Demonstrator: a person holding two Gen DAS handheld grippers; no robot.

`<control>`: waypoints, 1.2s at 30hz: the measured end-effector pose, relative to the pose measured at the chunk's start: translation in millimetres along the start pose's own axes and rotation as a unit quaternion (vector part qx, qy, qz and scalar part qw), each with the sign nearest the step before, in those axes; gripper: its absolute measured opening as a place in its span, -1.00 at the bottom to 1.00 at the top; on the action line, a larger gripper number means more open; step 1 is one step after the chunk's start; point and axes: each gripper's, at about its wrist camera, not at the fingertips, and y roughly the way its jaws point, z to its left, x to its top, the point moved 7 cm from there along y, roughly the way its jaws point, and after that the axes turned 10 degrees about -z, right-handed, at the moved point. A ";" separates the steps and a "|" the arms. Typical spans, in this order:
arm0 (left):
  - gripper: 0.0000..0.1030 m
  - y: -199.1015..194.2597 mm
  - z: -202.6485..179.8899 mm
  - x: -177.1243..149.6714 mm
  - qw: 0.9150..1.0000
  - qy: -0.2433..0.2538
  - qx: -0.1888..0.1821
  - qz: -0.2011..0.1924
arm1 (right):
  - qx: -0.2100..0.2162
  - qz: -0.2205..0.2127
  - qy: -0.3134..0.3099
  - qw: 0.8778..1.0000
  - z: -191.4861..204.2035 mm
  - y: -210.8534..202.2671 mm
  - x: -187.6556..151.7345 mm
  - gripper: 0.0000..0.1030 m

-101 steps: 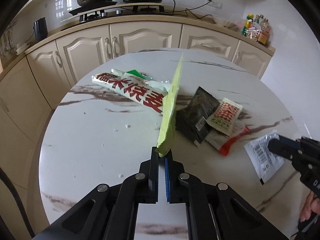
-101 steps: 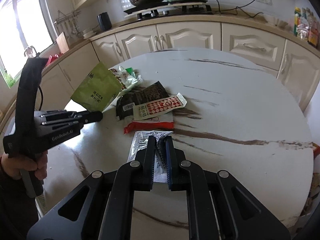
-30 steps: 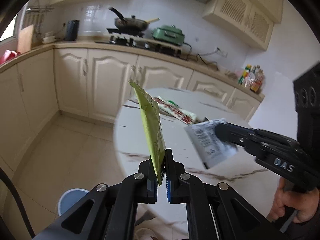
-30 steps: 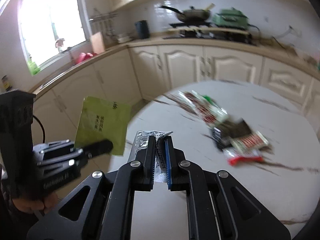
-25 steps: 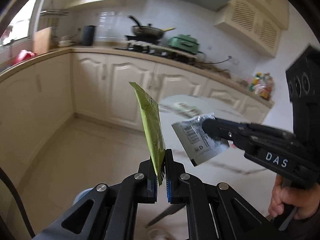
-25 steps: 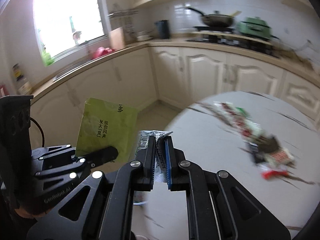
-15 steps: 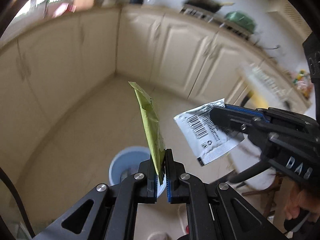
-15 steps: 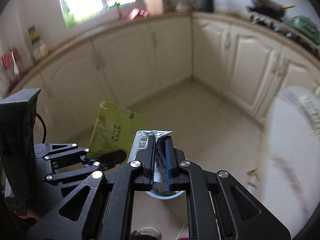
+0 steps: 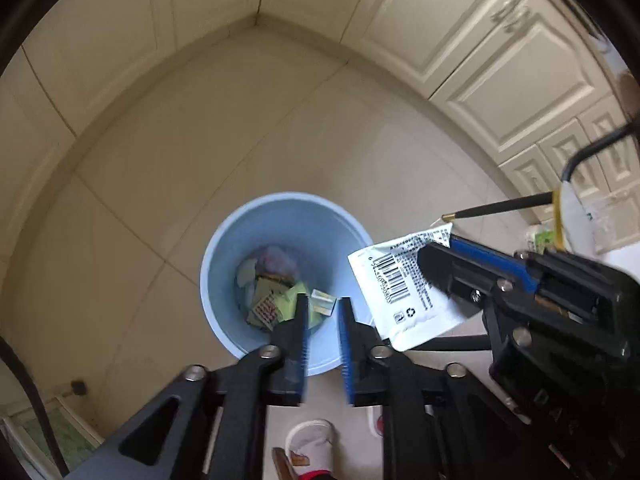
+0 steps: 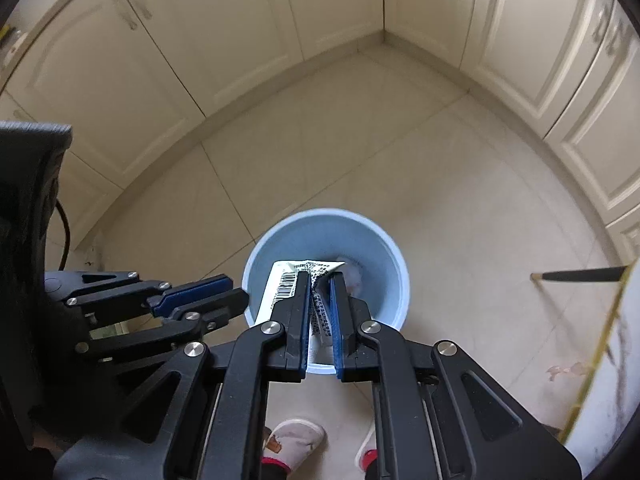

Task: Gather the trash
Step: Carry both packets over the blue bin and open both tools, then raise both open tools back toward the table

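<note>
Both grippers are pointing down over the blue bin [image 9: 224, 248] on the tile floor. Left gripper [image 9: 322, 308] has just been opening, its jaws now stand a bit apart with nothing between them, and the green packet [image 9: 290, 300] it was carrying half a second ago looks to be lying in the bin with the other wrappers. Right gripper [image 10: 320, 284] is clamped tight on the white barcode packet [image 10: 286, 282], hanging right over the bin's mouth. The left view looks into the bin and shows the trash at the bottom plus the right gripper side-on with the packet sticking out; the right view mostly hides the bin's inside behind its own packet. A slippered foot [image 9: 310, 446] shows at the bottom of both.
</note>
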 end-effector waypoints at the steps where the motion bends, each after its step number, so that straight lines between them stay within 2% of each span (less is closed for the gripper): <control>1: -0.40 7.4 6.5 4.3 1.000 0.002 0.018 0.003 | 0.007 0.002 0.008 1.000 -3.1 8.1 -0.9 -0.82; 2: -0.22 9.7 11.2 8.1 0.999 0.003 0.032 0.003 | 0.008 0.004 0.010 1.000 -3.7 12.9 0.0 -0.81; 3: -0.14 12.2 3.5 23.1 0.999 0.000 0.038 0.002 | 0.007 0.007 0.012 1.000 -5.4 17.4 -1.1 -0.78; 5: 0.13 11.0 13.5 28.4 0.999 -0.019 0.043 -0.002 | 0.016 0.012 0.025 1.000 -11.3 22.5 -2.5 -0.75; 7: 0.27 5.5 17.6 32.6 0.998 -0.029 0.050 -0.003 | 0.018 0.014 0.031 0.999 -14.2 26.0 -4.5 -0.67; 9: 0.32 -5.3 20.8 29.3 0.998 -0.036 0.059 -0.013 | 0.020 0.012 0.030 0.999 -10.6 23.1 -5.3 -0.49; 13: 0.51 -41.2 26.4 22.5 0.995 -0.053 0.074 -0.037 | 0.027 -0.009 0.022 0.999 1.6 2.3 -0.3 -0.28; 15: 0.57 -58.1 28.2 22.5 0.994 -0.060 0.078 -0.053 | 0.024 -0.019 0.015 0.999 11.4 -14.5 3.8 -0.08; 18: 0.67 -91.4 14.1 12.3 0.991 -0.071 0.083 -0.081 | 0.024 -0.039 0.009 0.999 25.2 -40.5 9.4 0.16; 20: 0.75 -124.7 9.8 4.0 0.988 -0.072 0.082 -0.106 | 0.005 -0.057 0.002 0.998 32.6 -66.3 13.0 0.38; 22: 0.77 -156.3 4.6 2.7 0.984 -0.073 0.084 -0.135 | -0.002 -0.079 -0.007 0.997 41.9 -98.5 15.2 0.48; 24: 0.79 -188.6 0.7 -7.8 0.980 -0.073 0.090 -0.164 | -0.008 -0.094 -0.015 0.995 51.7 -130.3 17.5 0.68; 28: 0.89 -247.2 -27.3 -22.3 0.965 -0.059 0.112 -0.229 | -0.032 -0.153 -0.036 0.987 71.7 -206.6 20.9 1.00; 30: 0.89 -275.4 -51.1 -31.1 0.959 -0.045 0.113 -0.256 | -0.035 -0.183 -0.044 0.982 78.3 -243.2 20.8 1.00; 34: 0.91 -327.2 -103.7 -47.1 0.942 -0.023 0.105 -0.318 | -0.069 -0.253 -0.059 0.963 89.1 -327.0 16.9 1.00; 36: 0.94 -348.1 -151.4 -70.8 0.931 -0.007 0.105 -0.349 | -0.081 -0.281 -0.060 0.954 89.5 -362.1 12.3 1.00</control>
